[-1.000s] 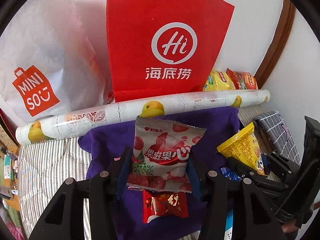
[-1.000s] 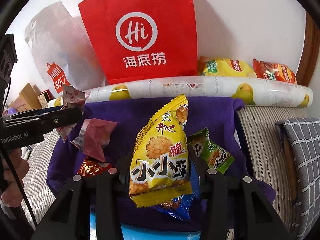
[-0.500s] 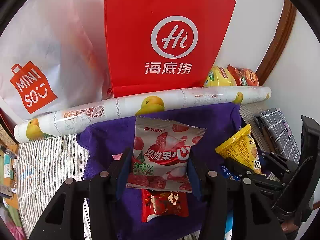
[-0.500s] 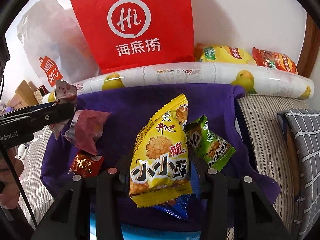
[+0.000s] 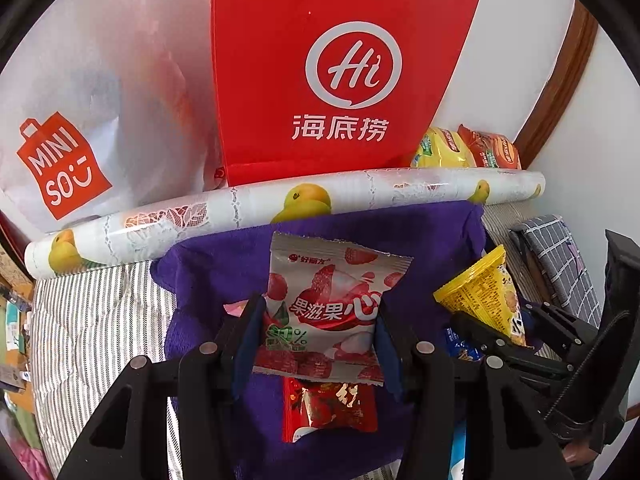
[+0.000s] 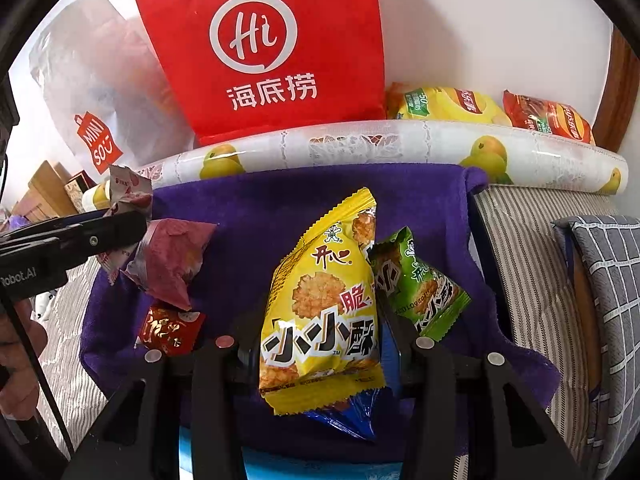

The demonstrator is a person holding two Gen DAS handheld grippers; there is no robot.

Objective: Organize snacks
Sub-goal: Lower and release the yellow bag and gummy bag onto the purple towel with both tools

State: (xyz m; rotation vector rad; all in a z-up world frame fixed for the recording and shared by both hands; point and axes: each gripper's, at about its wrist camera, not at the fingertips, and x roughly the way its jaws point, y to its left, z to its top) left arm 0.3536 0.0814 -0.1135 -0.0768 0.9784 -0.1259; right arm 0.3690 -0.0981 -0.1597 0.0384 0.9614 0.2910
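My left gripper (image 5: pixel 318 336) is shut on a white and red strawberry snack packet (image 5: pixel 328 308), held above the purple cloth (image 5: pixel 224 264). A small red packet (image 5: pixel 328 408) lies on the cloth below it. My right gripper (image 6: pixel 320 344) is shut on a yellow cracker packet (image 6: pixel 320 312), also over the purple cloth (image 6: pixel 256 208). A green packet (image 6: pixel 420 288), a pink packet (image 6: pixel 172 260), a red packet (image 6: pixel 170 330) and a blue packet (image 6: pixel 348 412) lie on the cloth. The left gripper (image 6: pixel 80 236) shows at the left of the right wrist view.
A red paper bag (image 5: pixel 332 68) and a white Miniso bag (image 5: pixel 80 120) stand against the wall behind a rolled printed sheet (image 5: pixel 280 208). Yellow and orange chip bags (image 6: pixel 492 112) lie behind the roll. A grey checked cushion (image 6: pixel 600 280) lies at the right.
Both grippers have drawn back and risen slightly with their packets still held; the bags and roll sit a little lower and farther in view.
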